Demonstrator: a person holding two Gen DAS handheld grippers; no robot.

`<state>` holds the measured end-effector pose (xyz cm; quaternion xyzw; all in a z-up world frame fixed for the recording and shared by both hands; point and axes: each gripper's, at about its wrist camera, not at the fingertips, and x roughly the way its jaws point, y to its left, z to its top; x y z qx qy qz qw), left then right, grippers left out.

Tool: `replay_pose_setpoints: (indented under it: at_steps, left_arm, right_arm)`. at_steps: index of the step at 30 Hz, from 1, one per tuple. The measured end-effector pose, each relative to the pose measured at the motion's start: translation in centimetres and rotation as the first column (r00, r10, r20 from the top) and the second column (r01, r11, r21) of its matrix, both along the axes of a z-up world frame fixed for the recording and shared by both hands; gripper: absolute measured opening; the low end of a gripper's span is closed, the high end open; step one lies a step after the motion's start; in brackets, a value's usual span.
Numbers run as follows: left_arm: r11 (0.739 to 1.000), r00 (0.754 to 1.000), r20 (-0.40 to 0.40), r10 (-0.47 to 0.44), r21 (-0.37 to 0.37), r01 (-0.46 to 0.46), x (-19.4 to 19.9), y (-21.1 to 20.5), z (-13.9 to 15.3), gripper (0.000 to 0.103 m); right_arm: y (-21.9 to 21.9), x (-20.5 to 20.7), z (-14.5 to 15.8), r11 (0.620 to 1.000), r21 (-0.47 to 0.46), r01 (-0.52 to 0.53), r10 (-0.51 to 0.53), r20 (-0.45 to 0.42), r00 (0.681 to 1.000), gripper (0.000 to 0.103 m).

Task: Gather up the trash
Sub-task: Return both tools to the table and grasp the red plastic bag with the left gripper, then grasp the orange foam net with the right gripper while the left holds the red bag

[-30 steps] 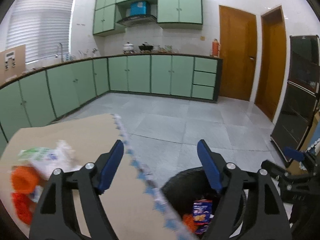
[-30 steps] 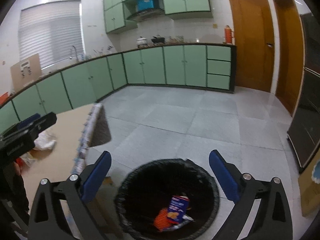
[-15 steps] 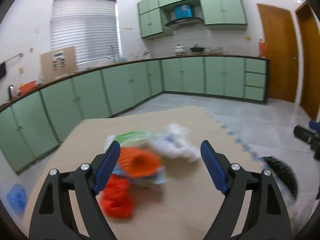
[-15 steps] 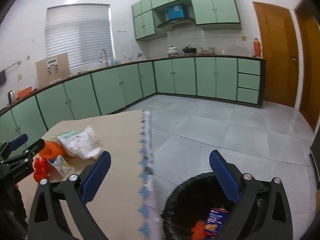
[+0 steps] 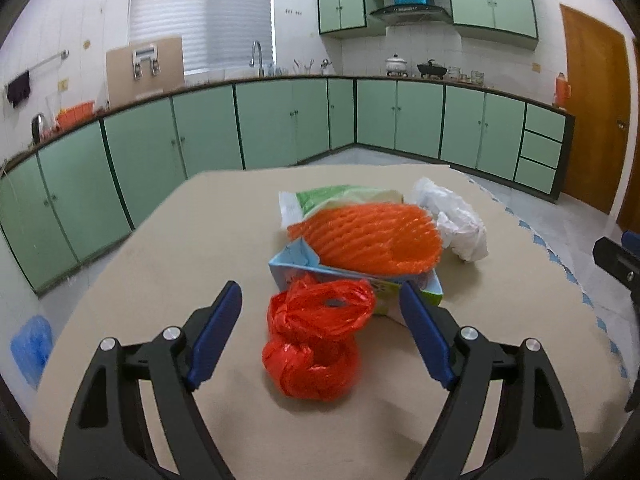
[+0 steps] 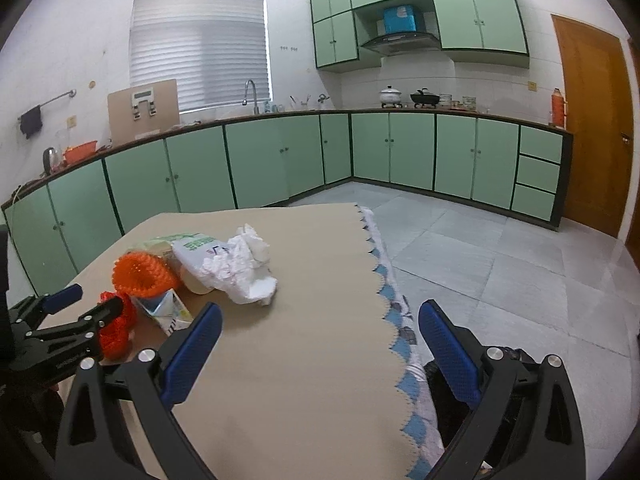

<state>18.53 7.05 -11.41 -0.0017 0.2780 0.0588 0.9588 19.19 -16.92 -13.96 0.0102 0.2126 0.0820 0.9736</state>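
Observation:
A pile of trash lies on the tan-covered table (image 5: 160, 264): a knotted red plastic bag (image 5: 316, 344), an orange foam net (image 5: 372, 236) on a light blue carton (image 5: 296, 268), a green packet (image 5: 332, 196) and a crumpled white bag (image 5: 456, 220). My left gripper (image 5: 320, 290) straddles the red bag. Its jaws are closing a little, and the pads stand apart from the bag. My right gripper (image 6: 320, 310) hangs open over bare tablecloth near the table's right edge, with nothing between its fingers. The white bag (image 6: 240, 268) lies ahead of it to the left.
A black-lined bin (image 6: 440, 384) stands on the floor below the table's scalloped right edge, partly hidden by my right gripper. Green cabinets (image 6: 260, 168) line the far walls. Grey floor tiles (image 6: 500, 256) stretch to the right. A blue bag (image 5: 30, 346) lies on the floor at left.
Both grippers swung left from above the bin to the table. The trash pile has come up close, and the red bag now sits between my left gripper's fingers.

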Motion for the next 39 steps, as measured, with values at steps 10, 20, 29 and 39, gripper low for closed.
replay_pose_setpoints:
  at_steps: [10, 20, 29, 39]
  left_arm:
    - [0.994, 0.995, -0.095, -0.019, -0.107, 0.009, 0.7, 2.0, -1.9, 0.023]
    - [0.994, 0.999, -0.003, 0.043, -0.096, -0.043, -1.3, 4.0, 0.8, 0.006]
    - [0.995, 0.993, 0.081, 0.091, -0.051, -0.087, -2.2, 6.3, 3.2, 0.005]
    - [0.994, 0.990, 0.097, 0.103, -0.033, -0.100, -1.1, 7.8, 3.3, 0.004]
  right_arm:
    - [1.1, 0.5, 0.0, 0.999, -0.014, -0.031, 0.031, -0.019, 0.999, 0.094]
    - [4.3, 0.9, 0.8, 0.994, -0.017, -0.105, 0.104, -0.007, 0.995, 0.090]
    - [8.8, 2.2, 1.9, 0.984, -0.011, -0.179, 0.179, 0.021, 0.984, 0.090]
    - [12.6, 4.0, 2.3, 0.975, -0.001, -0.220, 0.220, 0.018, 0.975, 0.090]
